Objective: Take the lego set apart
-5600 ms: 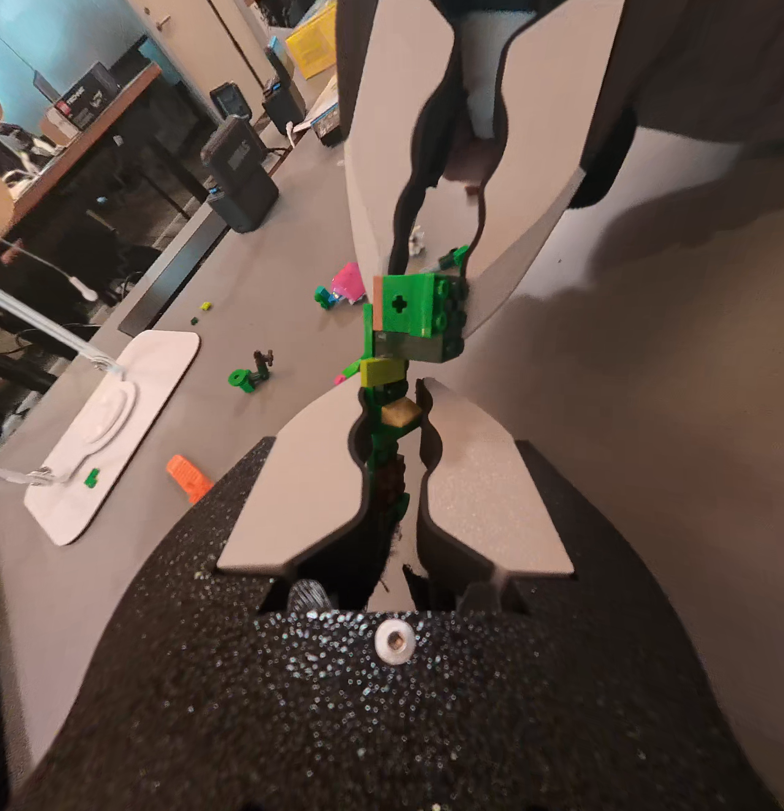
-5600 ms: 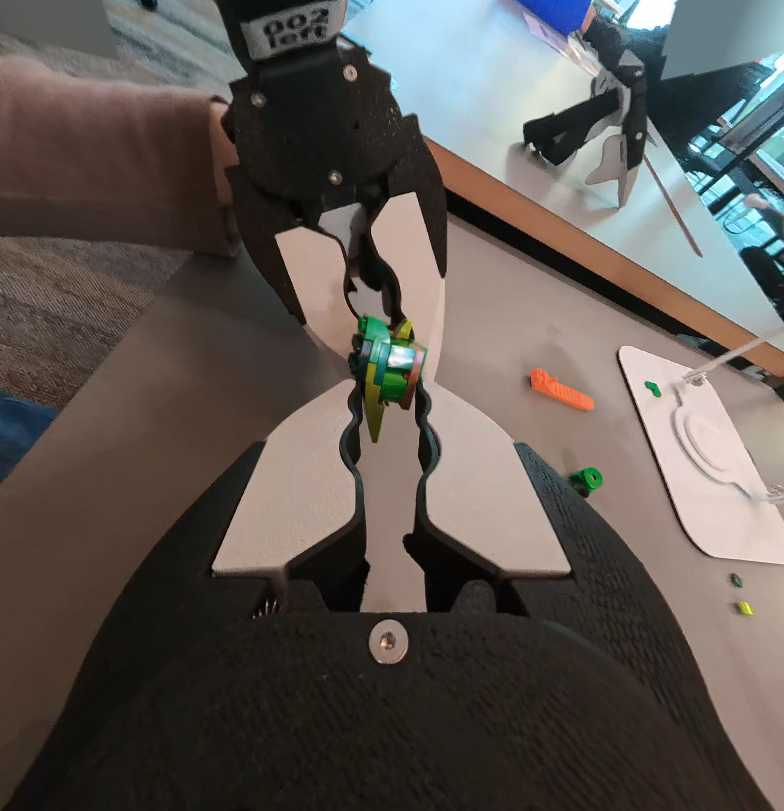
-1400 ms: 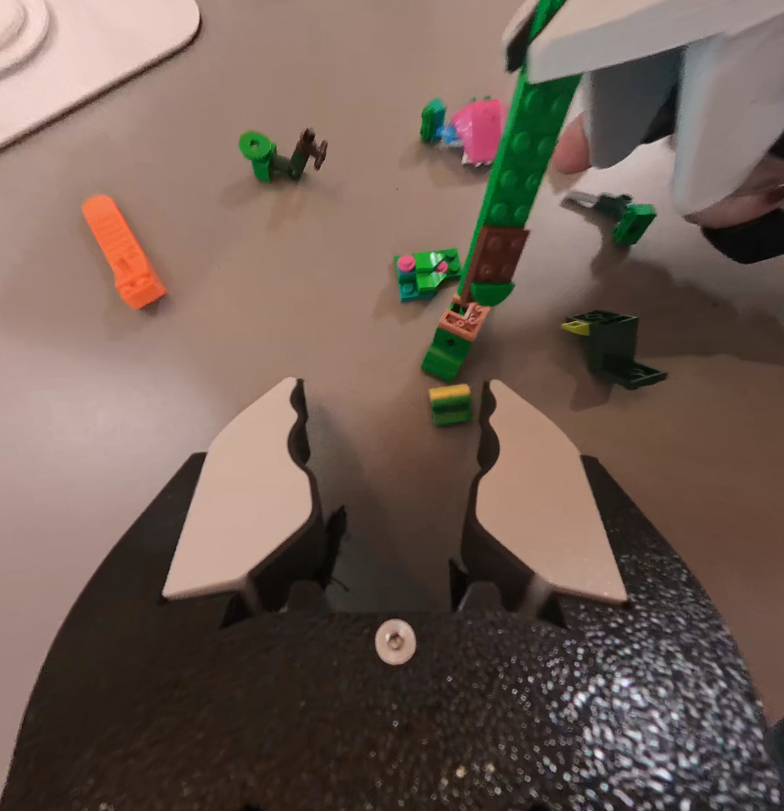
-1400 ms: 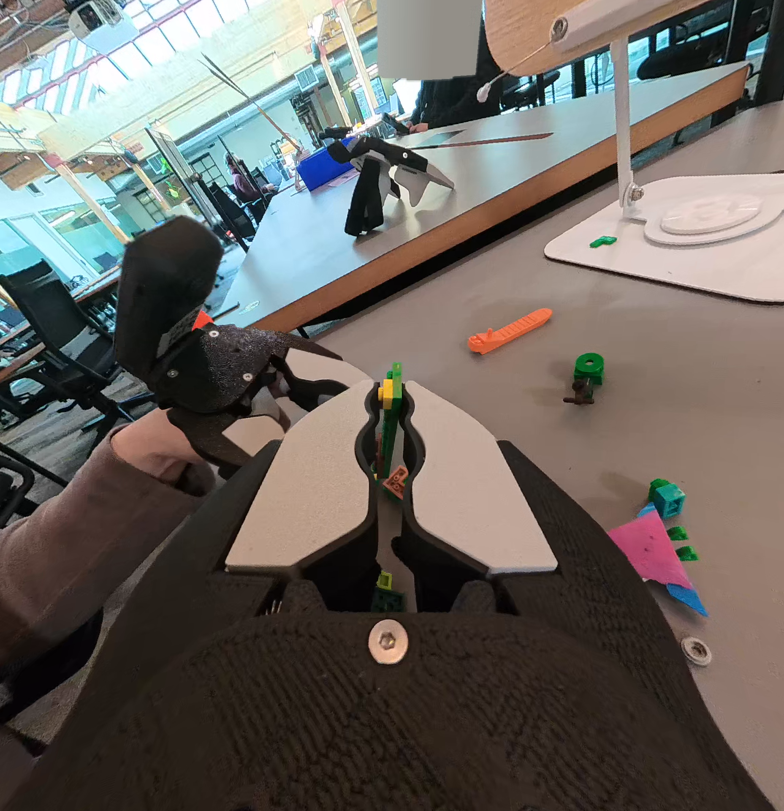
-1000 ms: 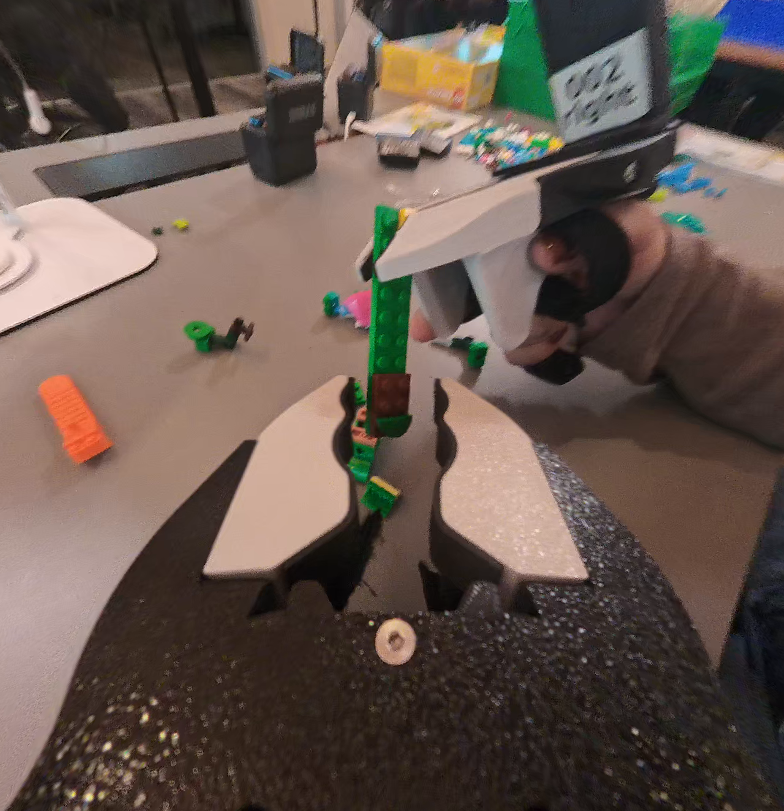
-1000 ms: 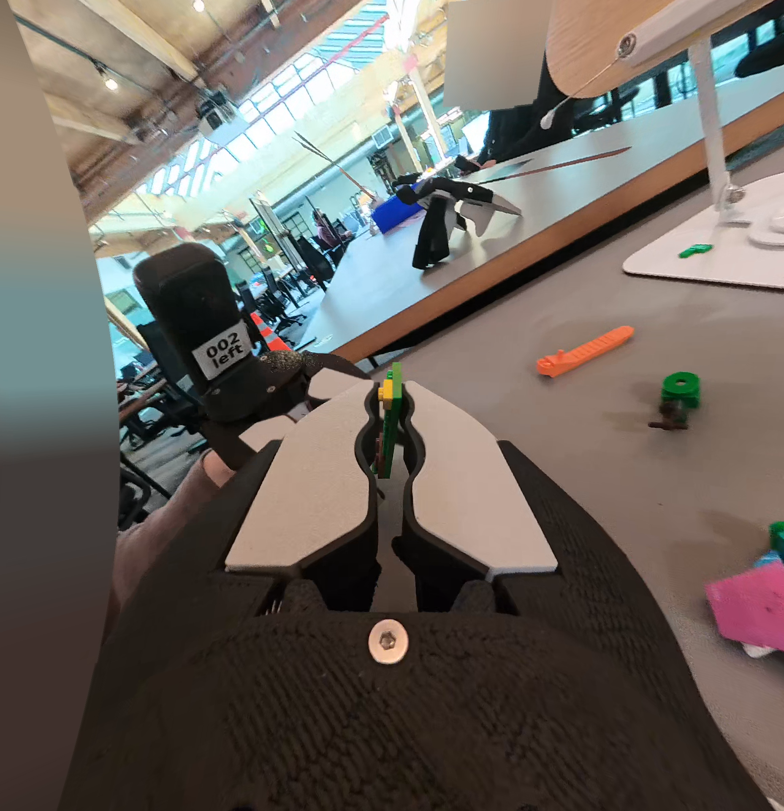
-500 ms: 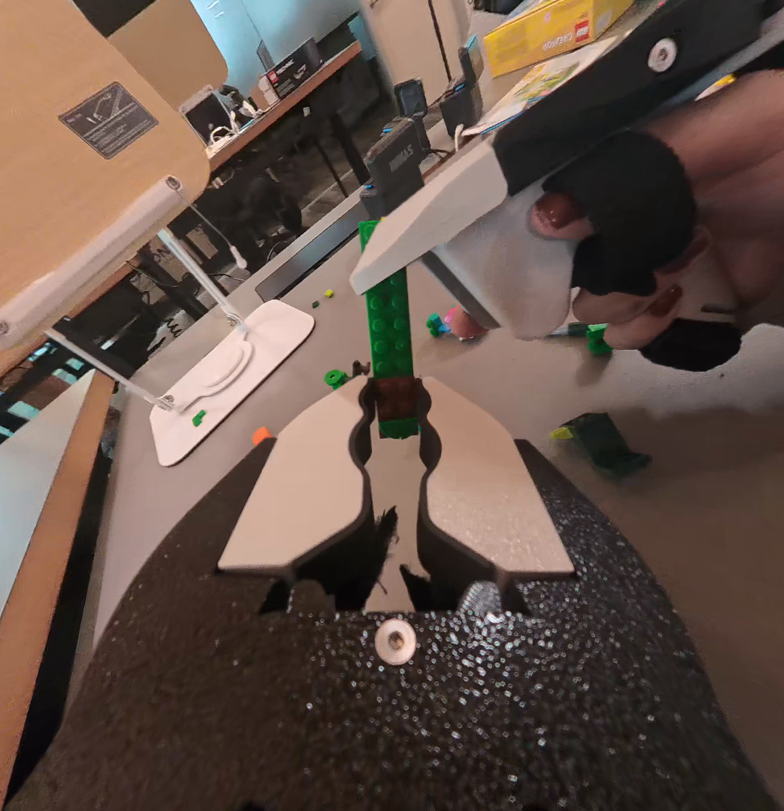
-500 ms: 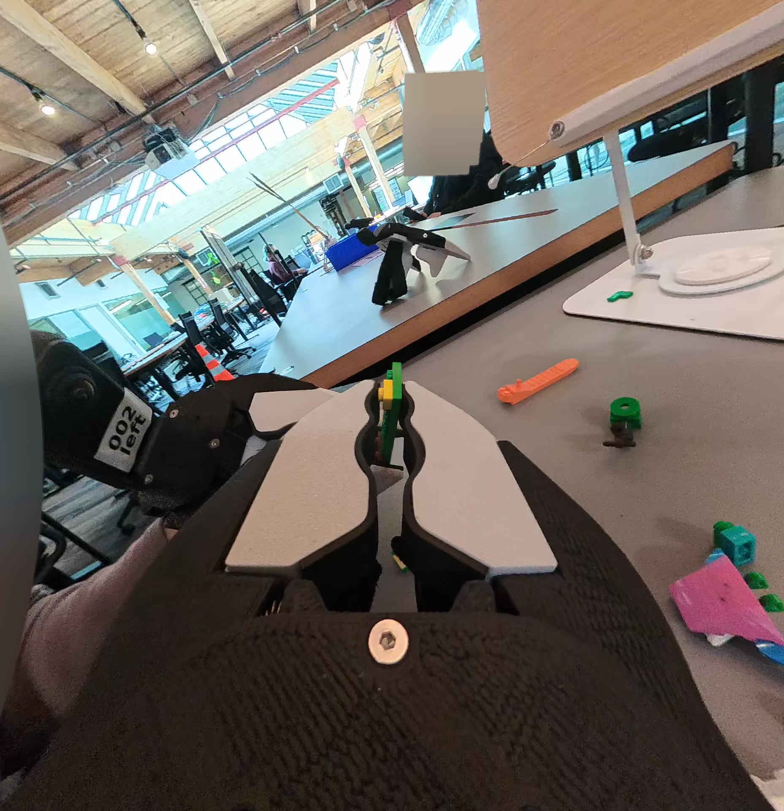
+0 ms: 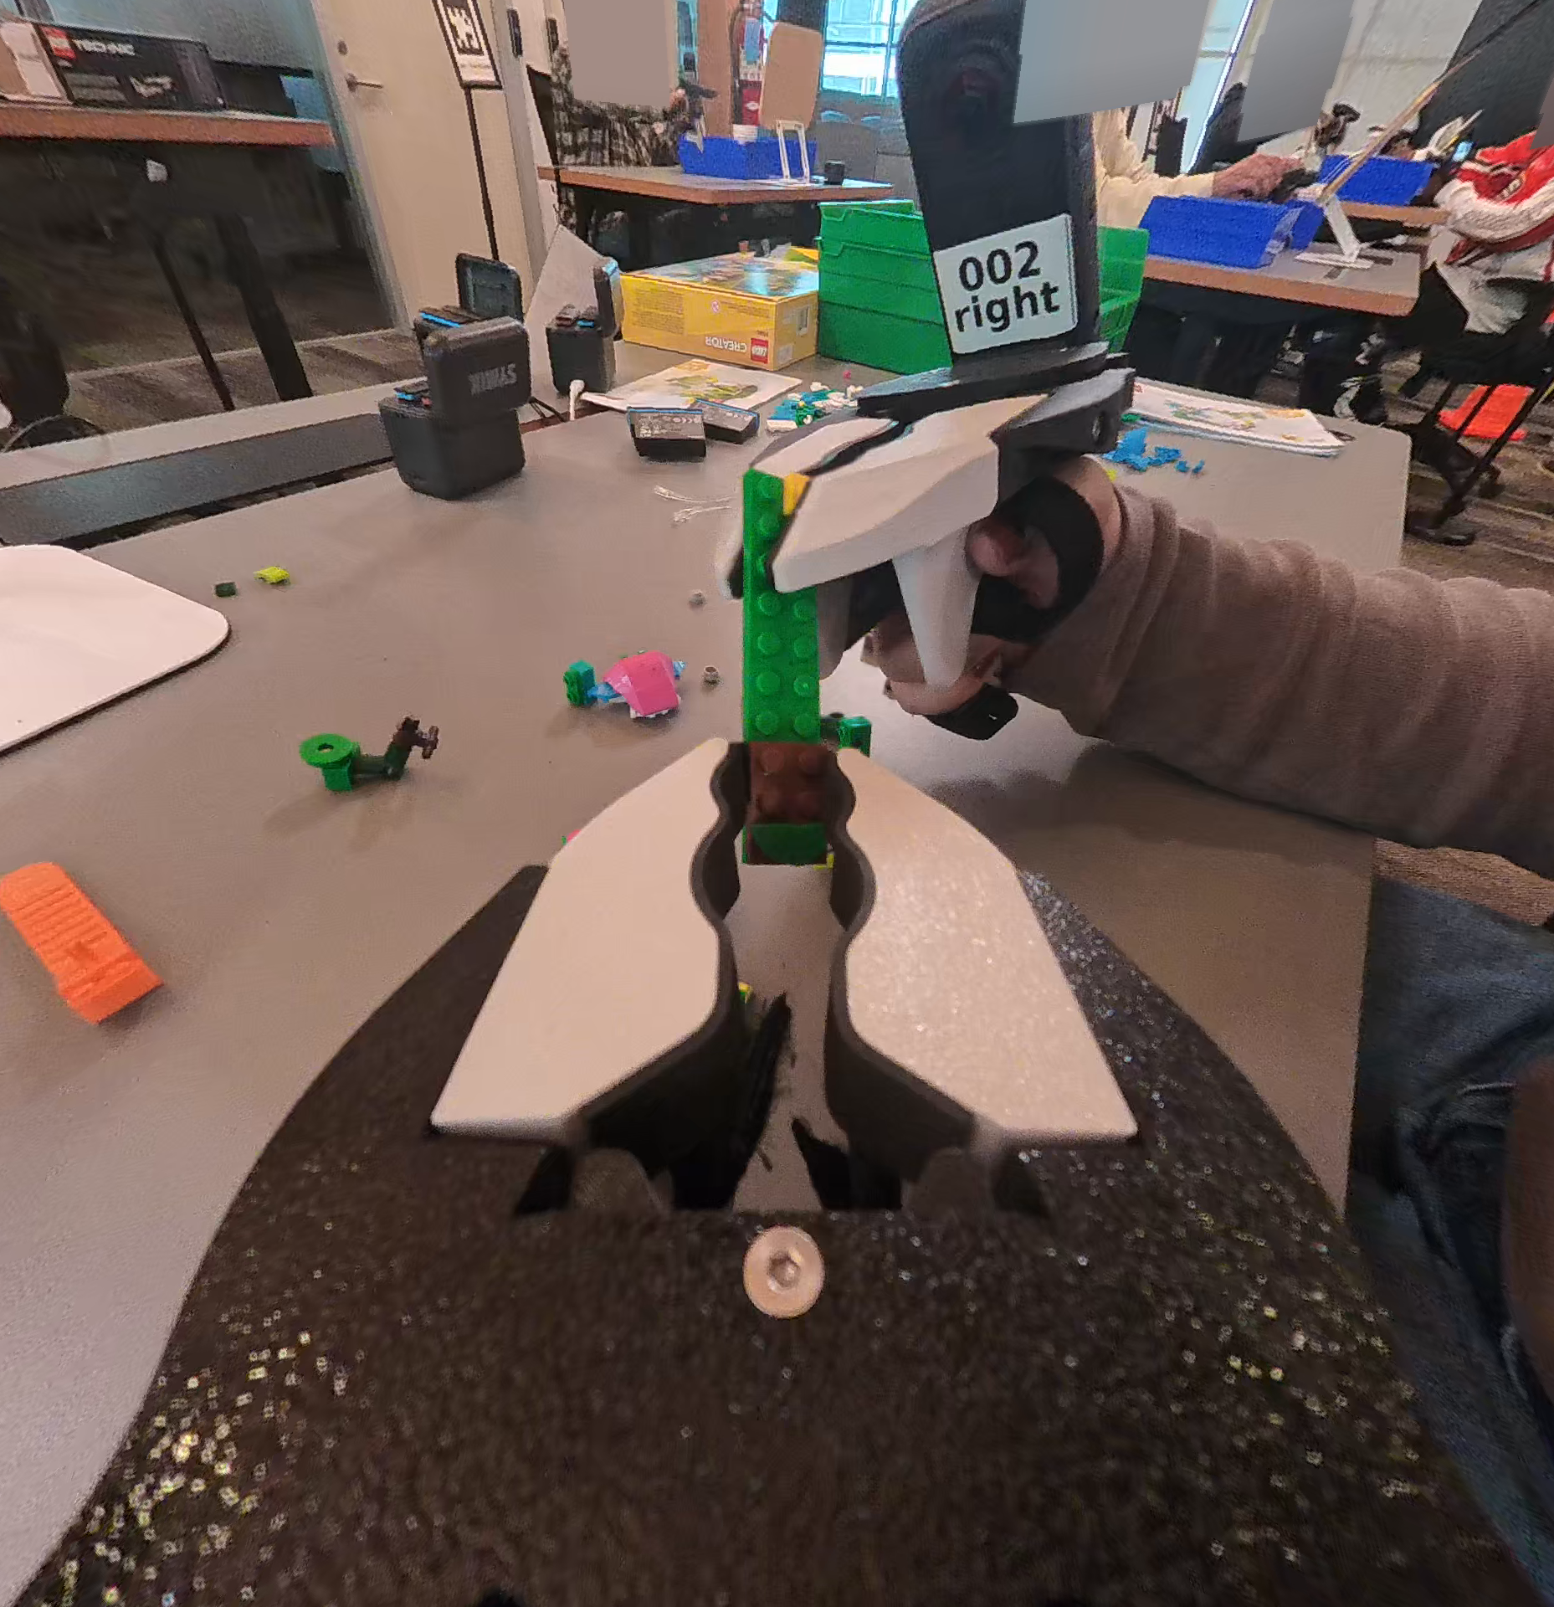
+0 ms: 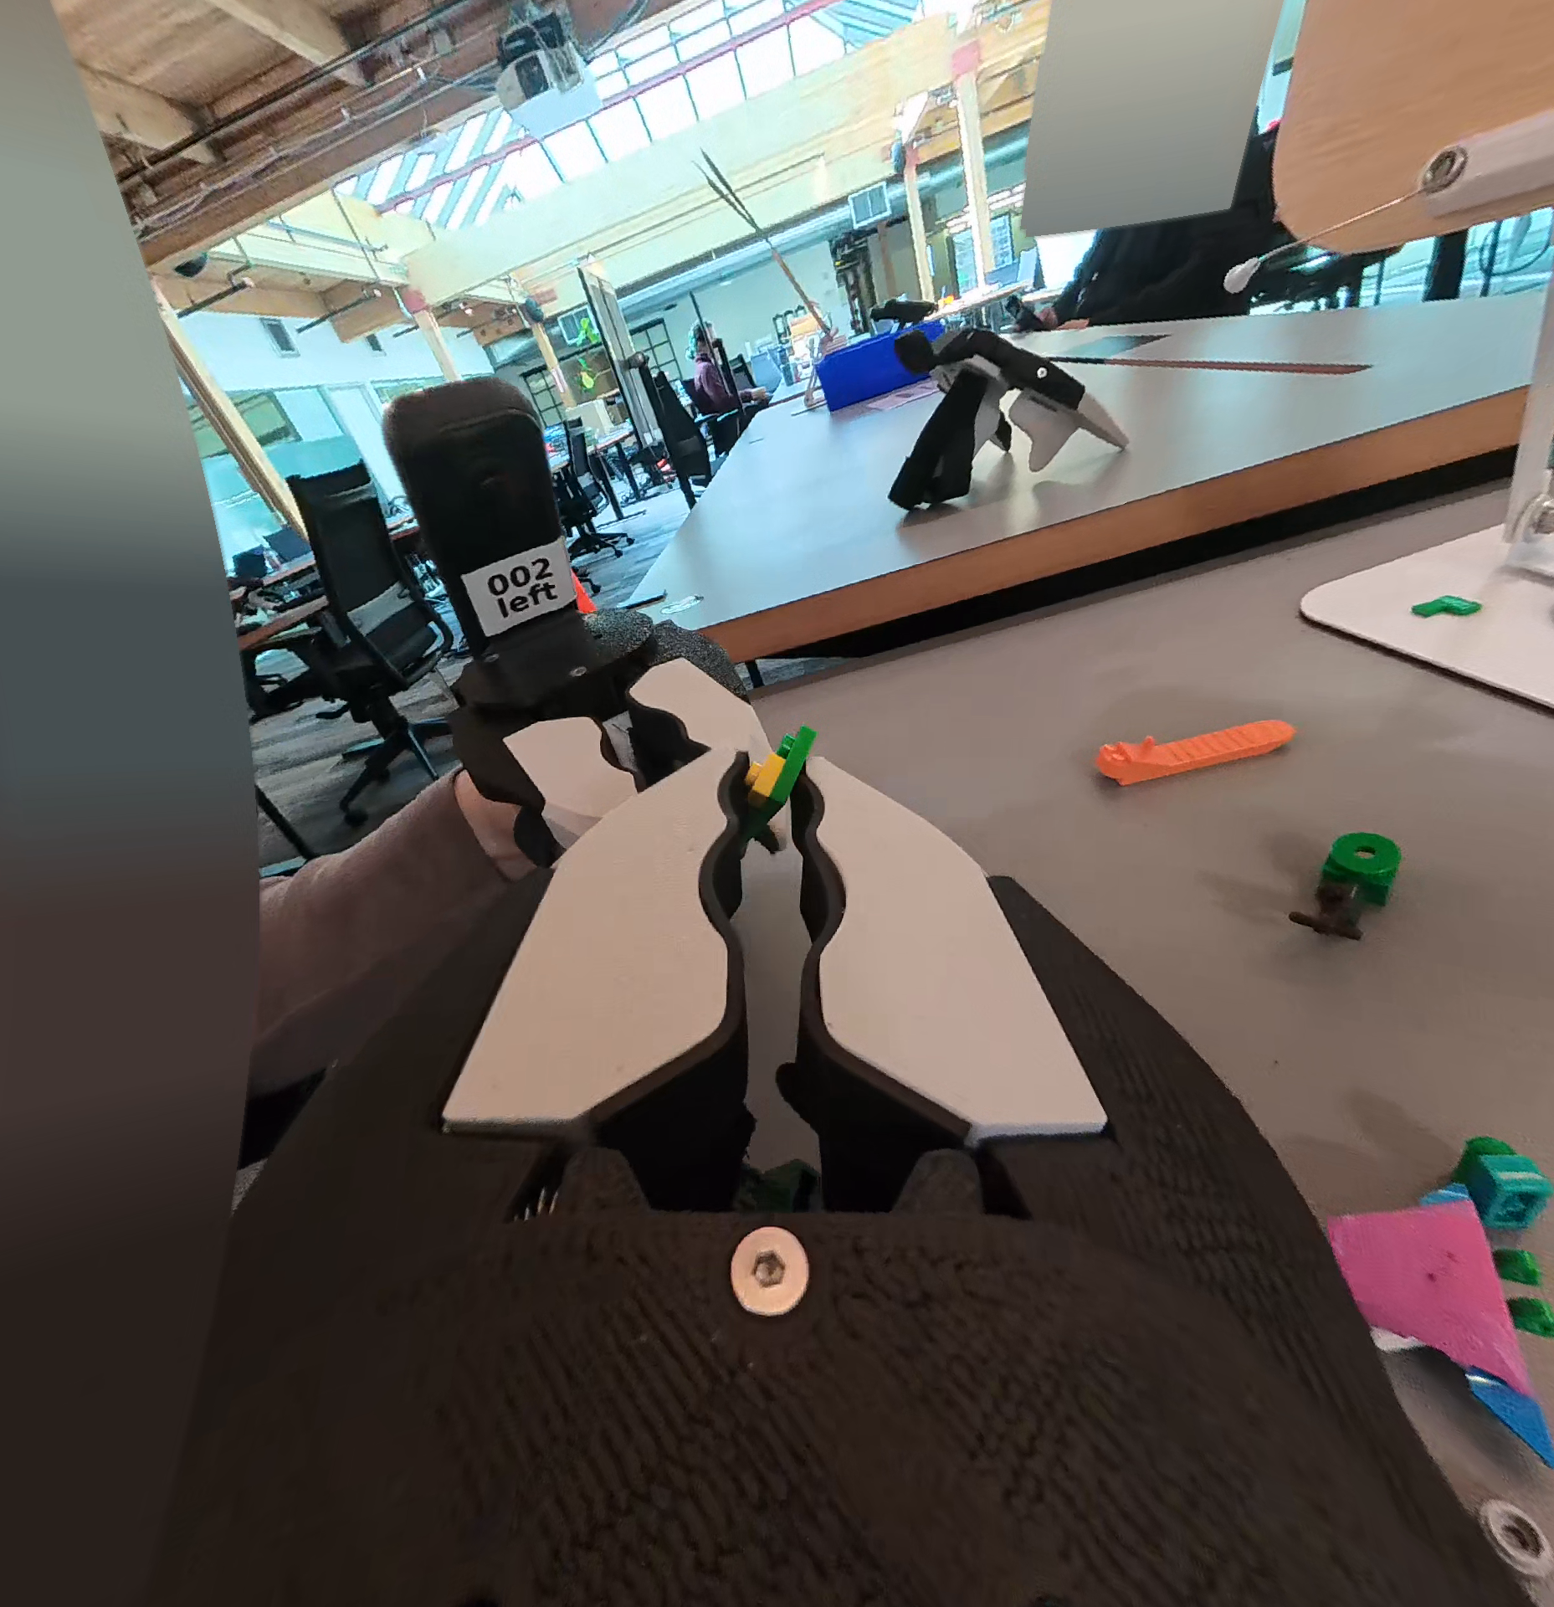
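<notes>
A long green lego plate (image 9: 777,626) stands upright above the grey table (image 9: 408,539), held at both ends. My left gripper (image 9: 786,770) is shut on its lower end, where a brown plate (image 9: 790,783) sits on it. My right gripper (image 9: 756,530) is shut on the plate's top end, beside a small yellow piece. In the right wrist view my right gripper (image 10: 771,770) pinches the green plate (image 10: 786,765) edge-on with the yellow piece (image 10: 763,774). The left gripper's fingers (image 10: 695,704) show just behind it.
Loose on the table are an orange brick separator (image 9: 73,939) (image 10: 1190,748), a green round piece with a brown part (image 9: 356,756) (image 10: 1356,870) and a pink and teal cluster (image 9: 638,683) (image 10: 1434,1278). A white lamp base (image 9: 77,626) lies left. Black boxes (image 9: 460,409) and a yellow box (image 9: 721,317) stand behind.
My left gripper was open over the table, then came up and shut on the brown end of the plate held by my right gripper. Both have since tilted level.
</notes>
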Action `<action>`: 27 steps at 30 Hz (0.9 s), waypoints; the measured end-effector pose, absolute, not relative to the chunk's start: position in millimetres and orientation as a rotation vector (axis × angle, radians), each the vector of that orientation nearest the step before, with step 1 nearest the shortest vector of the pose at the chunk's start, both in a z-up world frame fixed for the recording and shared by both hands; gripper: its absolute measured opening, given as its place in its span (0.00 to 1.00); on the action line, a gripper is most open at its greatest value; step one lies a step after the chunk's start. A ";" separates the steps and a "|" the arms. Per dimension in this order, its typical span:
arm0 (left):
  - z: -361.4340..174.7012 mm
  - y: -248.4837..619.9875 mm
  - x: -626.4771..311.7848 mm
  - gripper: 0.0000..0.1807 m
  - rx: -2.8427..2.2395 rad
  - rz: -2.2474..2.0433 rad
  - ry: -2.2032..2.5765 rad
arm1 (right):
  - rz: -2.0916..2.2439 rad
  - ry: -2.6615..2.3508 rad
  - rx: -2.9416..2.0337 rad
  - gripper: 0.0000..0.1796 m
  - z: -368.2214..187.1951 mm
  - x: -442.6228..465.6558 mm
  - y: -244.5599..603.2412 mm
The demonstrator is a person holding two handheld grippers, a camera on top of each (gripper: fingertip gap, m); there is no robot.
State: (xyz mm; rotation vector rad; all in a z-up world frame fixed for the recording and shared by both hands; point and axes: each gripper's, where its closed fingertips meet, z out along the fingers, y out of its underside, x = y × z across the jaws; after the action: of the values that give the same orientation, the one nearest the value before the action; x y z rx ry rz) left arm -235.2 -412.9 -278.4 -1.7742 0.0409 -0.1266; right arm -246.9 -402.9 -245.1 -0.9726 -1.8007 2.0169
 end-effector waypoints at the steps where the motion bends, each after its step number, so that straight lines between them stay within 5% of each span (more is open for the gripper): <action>1: -278.6 -412.6 -236.6 0.09 -1.775 -0.105 0.042 | 2.012 -1.798 -0.976 0.04 -245.9 -247.6 -402.3; 9: -294.5 -402.5 -268.1 0.09 -1.911 0.269 -0.078 | 1.633 -1.677 -1.026 0.15 -256.9 -271.6 -376.6; 27: -311.8 -409.6 -277.1 0.09 -2.028 0.355 -0.063 | 1.026 -1.739 -0.732 0.07 -274.4 -277.5 -372.2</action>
State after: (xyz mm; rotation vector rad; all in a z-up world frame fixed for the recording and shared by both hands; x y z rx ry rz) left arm -277.1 -409.6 -311.8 -2.0281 -0.0635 0.3551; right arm -277.5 -372.2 -274.4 -0.7315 -1.7389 1.0261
